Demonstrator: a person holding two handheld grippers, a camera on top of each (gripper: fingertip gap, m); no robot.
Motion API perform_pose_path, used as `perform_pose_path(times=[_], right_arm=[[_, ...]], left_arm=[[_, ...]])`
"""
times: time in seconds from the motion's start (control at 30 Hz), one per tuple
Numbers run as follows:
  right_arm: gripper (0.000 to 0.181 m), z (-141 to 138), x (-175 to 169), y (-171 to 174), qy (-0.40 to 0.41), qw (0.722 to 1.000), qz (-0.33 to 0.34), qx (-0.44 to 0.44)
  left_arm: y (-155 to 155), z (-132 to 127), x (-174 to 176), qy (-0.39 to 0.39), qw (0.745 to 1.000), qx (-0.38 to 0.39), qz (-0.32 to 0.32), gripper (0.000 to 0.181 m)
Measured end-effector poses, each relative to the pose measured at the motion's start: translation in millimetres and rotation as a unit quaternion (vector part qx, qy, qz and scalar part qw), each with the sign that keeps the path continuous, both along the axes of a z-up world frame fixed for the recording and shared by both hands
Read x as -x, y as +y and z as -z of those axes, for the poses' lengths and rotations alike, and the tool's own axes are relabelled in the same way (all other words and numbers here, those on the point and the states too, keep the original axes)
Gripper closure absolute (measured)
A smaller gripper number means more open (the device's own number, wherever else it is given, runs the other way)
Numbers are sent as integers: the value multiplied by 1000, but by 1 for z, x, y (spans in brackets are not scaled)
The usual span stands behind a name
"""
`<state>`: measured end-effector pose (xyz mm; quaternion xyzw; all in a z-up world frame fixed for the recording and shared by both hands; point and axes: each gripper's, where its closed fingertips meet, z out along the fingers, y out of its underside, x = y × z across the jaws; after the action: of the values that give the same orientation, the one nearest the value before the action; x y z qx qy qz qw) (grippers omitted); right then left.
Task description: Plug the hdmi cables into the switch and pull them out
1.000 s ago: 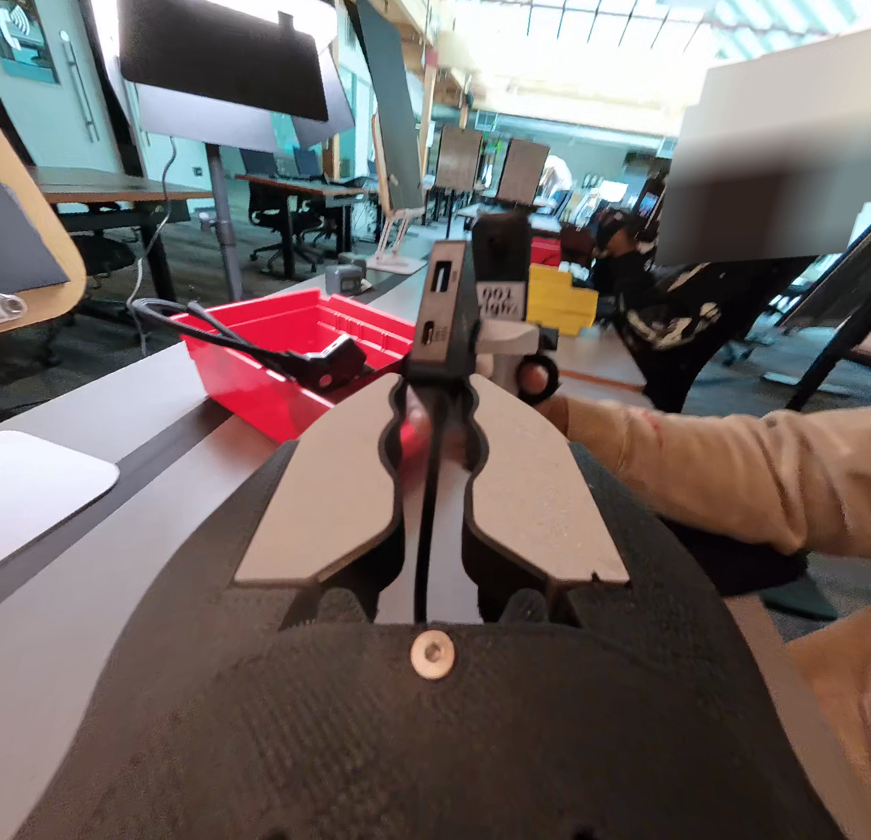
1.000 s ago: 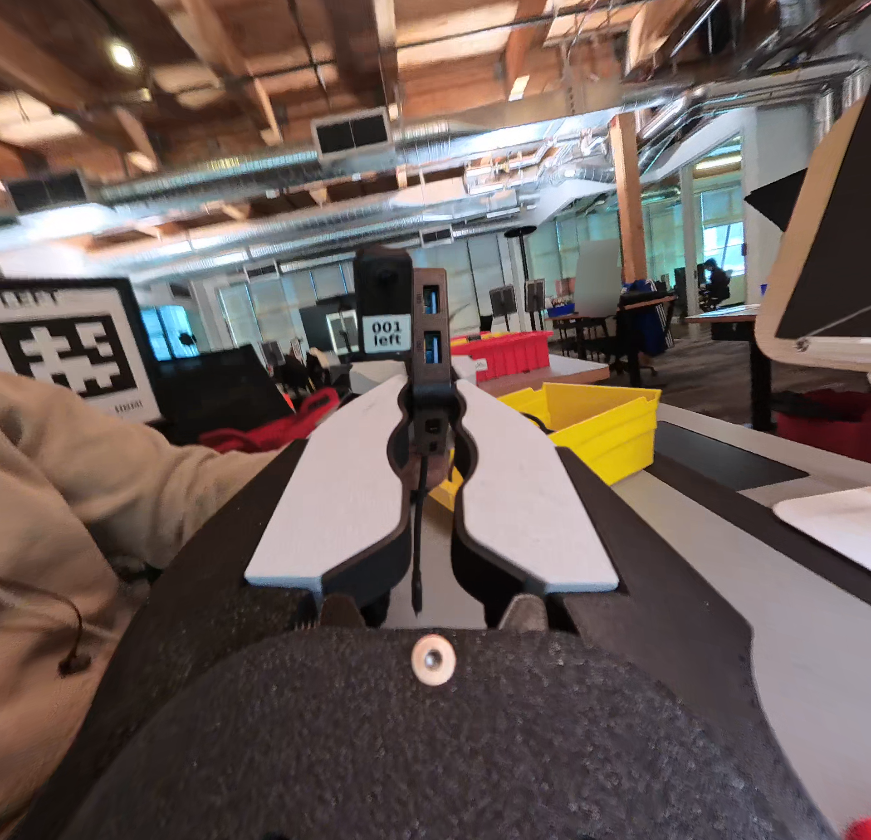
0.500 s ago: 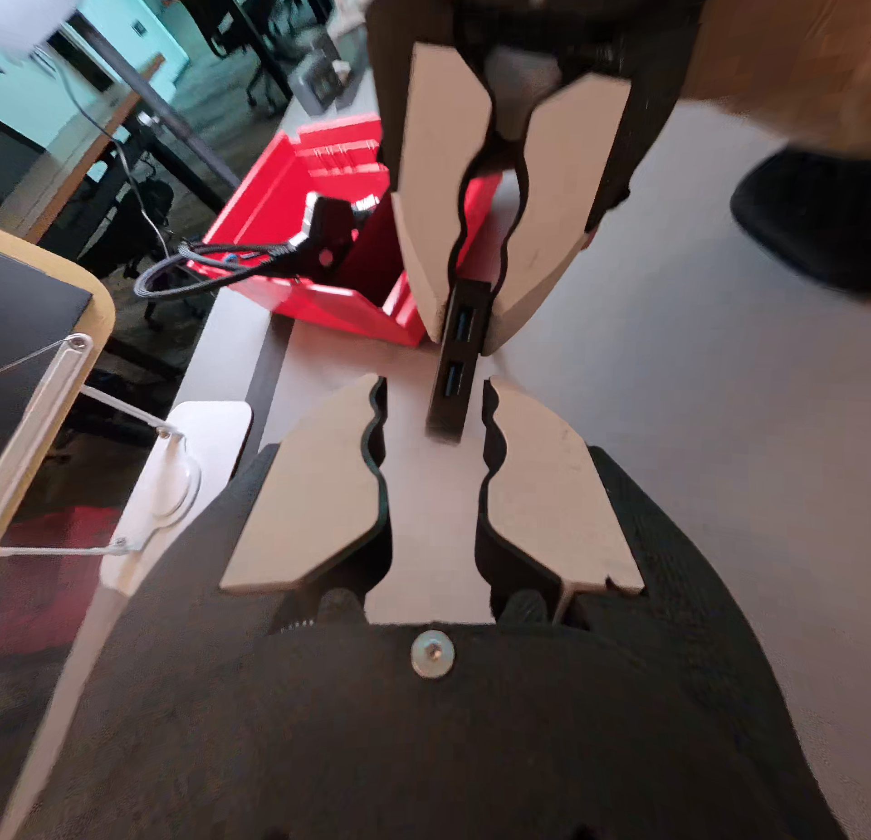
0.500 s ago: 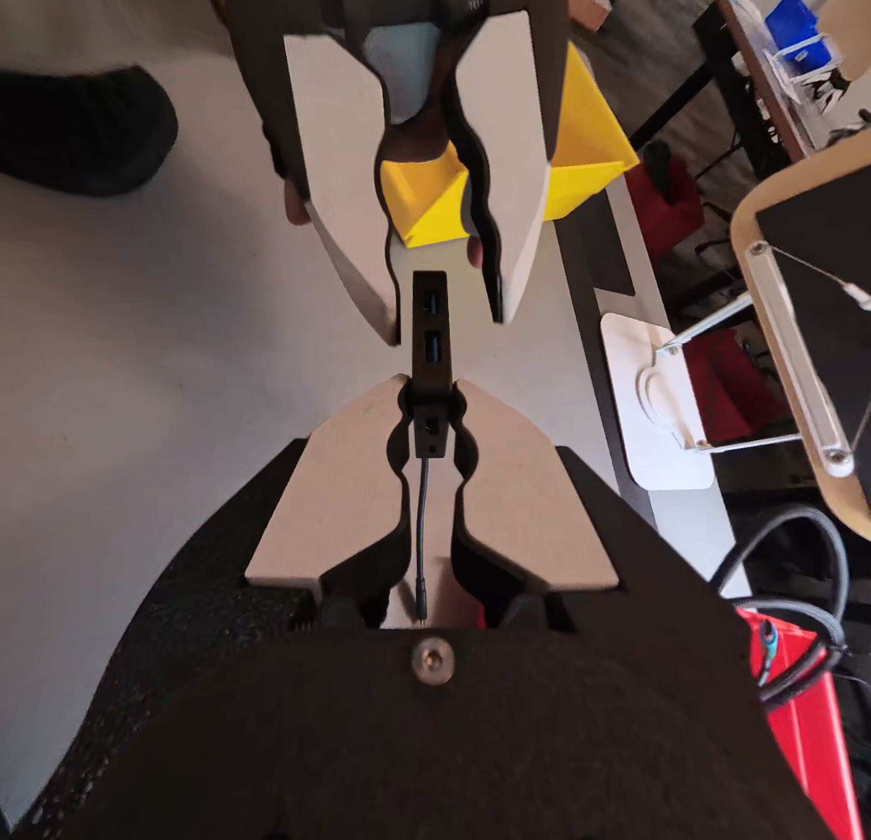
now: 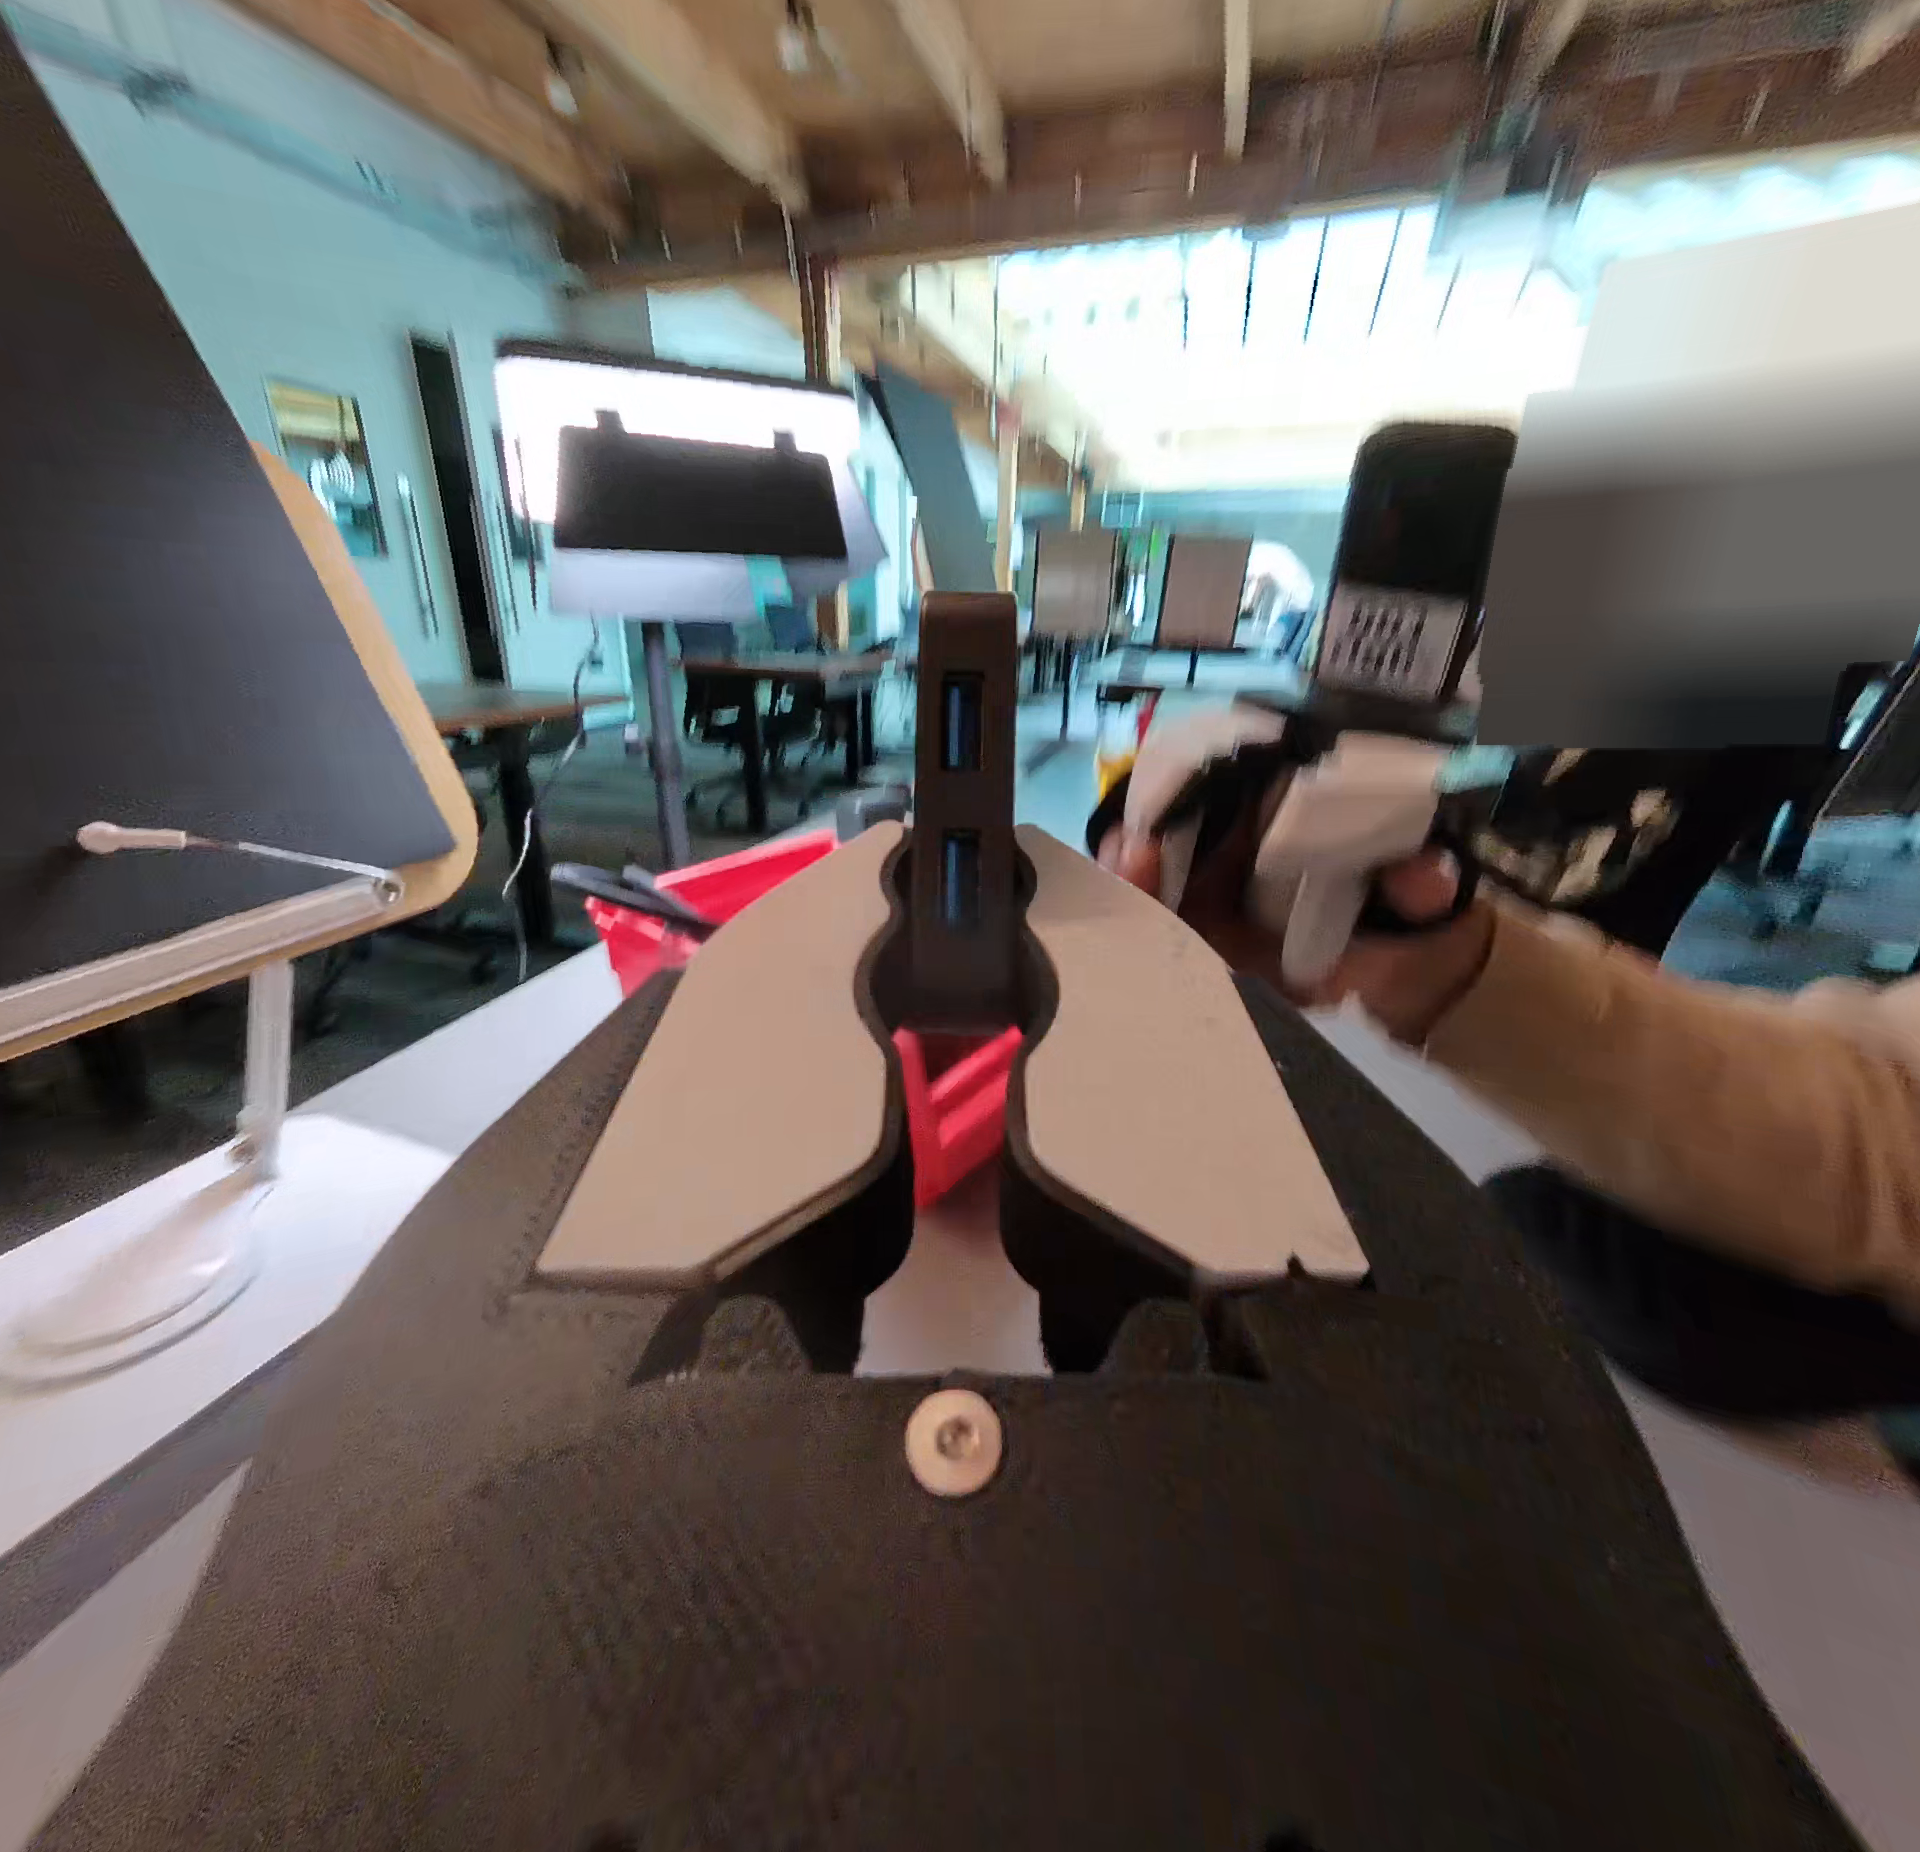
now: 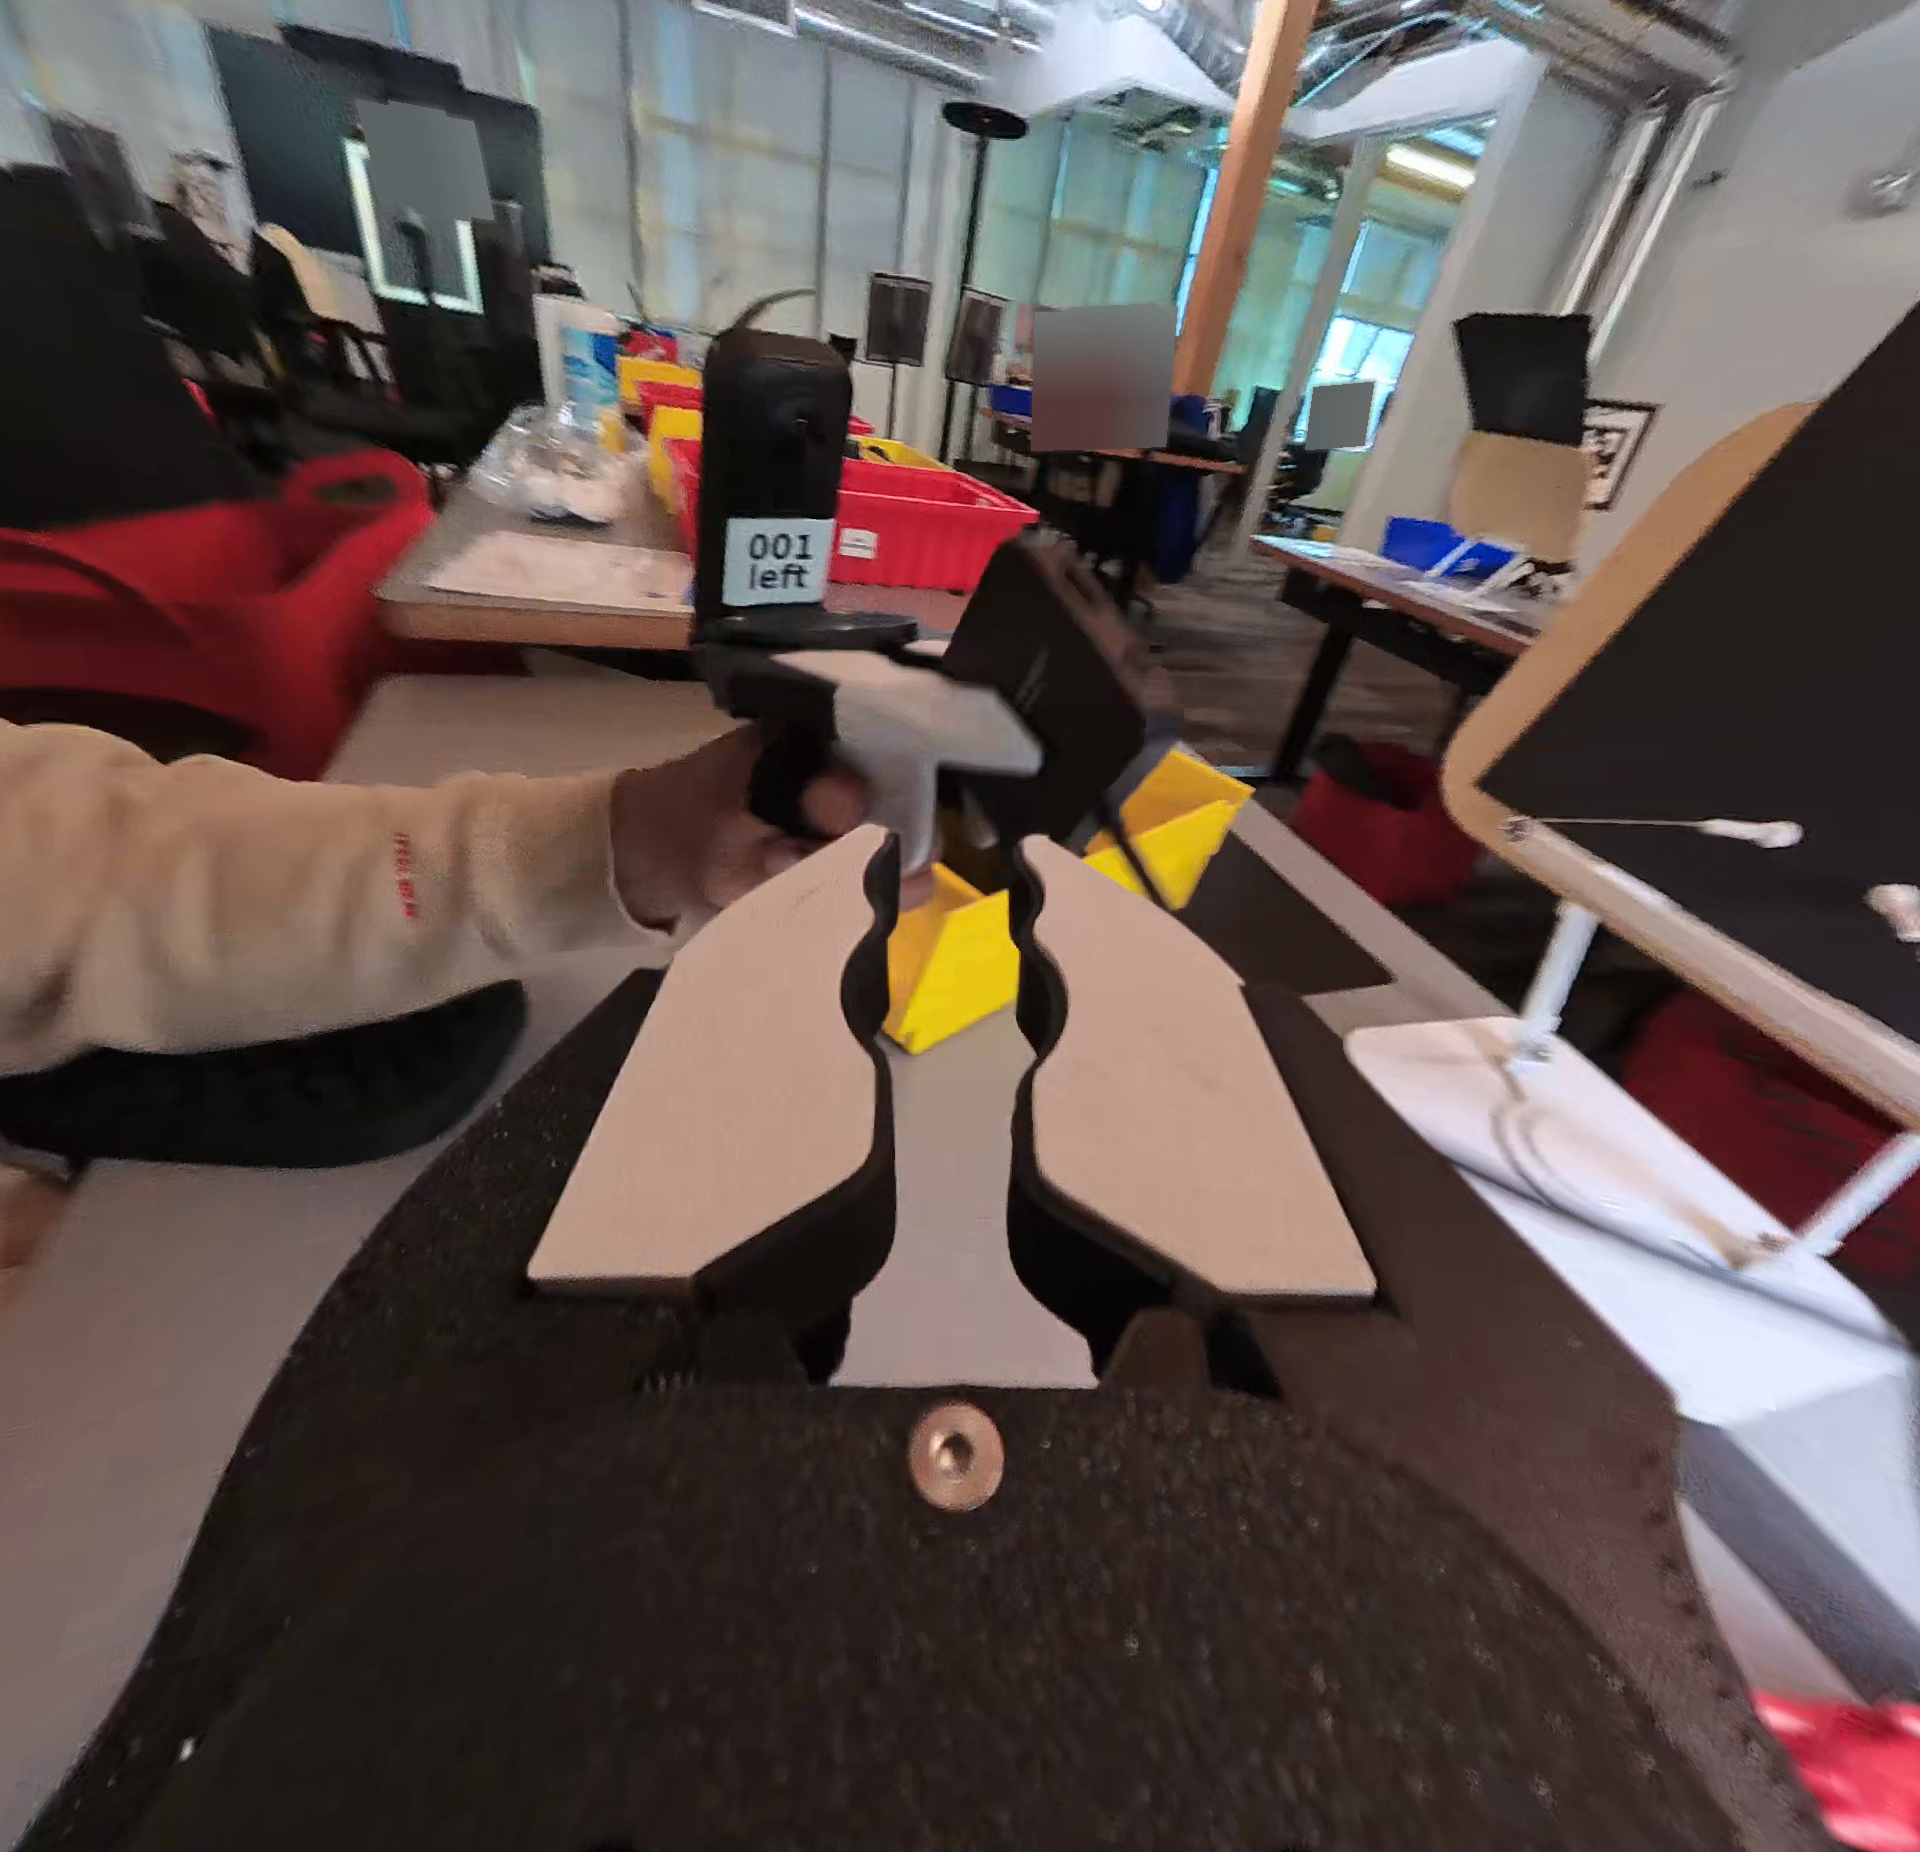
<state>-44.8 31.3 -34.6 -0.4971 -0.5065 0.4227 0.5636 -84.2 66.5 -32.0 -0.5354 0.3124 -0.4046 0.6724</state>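
The black switch stands upright between the tips of my left gripper, which is shut on its lower end; two blue ports face the camera. In the right wrist view the switch sits tilted in the left gripper, with its thin black lead hanging down. My right gripper is open and empty, a short way in front of the switch. It also shows in the left wrist view, held by a hand to the right. Dark cables lie in the red bin.
A yellow bin stands on the grey table beyond the right gripper. A tilted black board on a white stand is at the left and at the right in the right wrist view. A beige sleeve crosses the left. Tip to tip, the grippers are about 6 cm apart.
The switch has passed from the right gripper to the left gripper. The right gripper let go and drew back. Both grippers swung up from pointing down at the table.
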Motion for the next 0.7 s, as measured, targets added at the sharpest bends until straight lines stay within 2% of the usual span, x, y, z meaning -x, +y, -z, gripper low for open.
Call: perform_pose_path(times=[0.17, 0.27, 0.3, 0.4, 0.47, 0.57, 0.63, 0.7], right_arm=[[152, 20, 37, 3, 72, 993, -17, 90], [145, 9, 40, 1, 165, 976, -46, 131], [146, 4, 37, 0, 185, 972, -53, 137], [165, -2, 29, -3, 205, 967, -69, 138], [167, -2, 26, -6, 195, 970, -76, 121], [167, 1, 21, -8, 134, 982, -98, 92], [167, 12, 14, -5, 44, 993, -95, 48], [168, 30, 0, 4, -55, 996, -67, -10]], left_arm=[[-17, -26, 3, -148, 987, -4, 56, 167], [-27, -28, -7, -181, 979, 4, 95, 166], [-29, -27, -11, -192, 975, 8, 109, 166], [-34, -22, -22, -223, 964, 23, 142, 167], [-37, -20, -25, -238, 955, 32, 173, 166], [-40, -11, -30, -157, 969, 31, 188, 166], [-35, 8, -35, -38, 987, 33, 153, 162], [-28, 30, -37, 86, 990, 26, 105, 161]])
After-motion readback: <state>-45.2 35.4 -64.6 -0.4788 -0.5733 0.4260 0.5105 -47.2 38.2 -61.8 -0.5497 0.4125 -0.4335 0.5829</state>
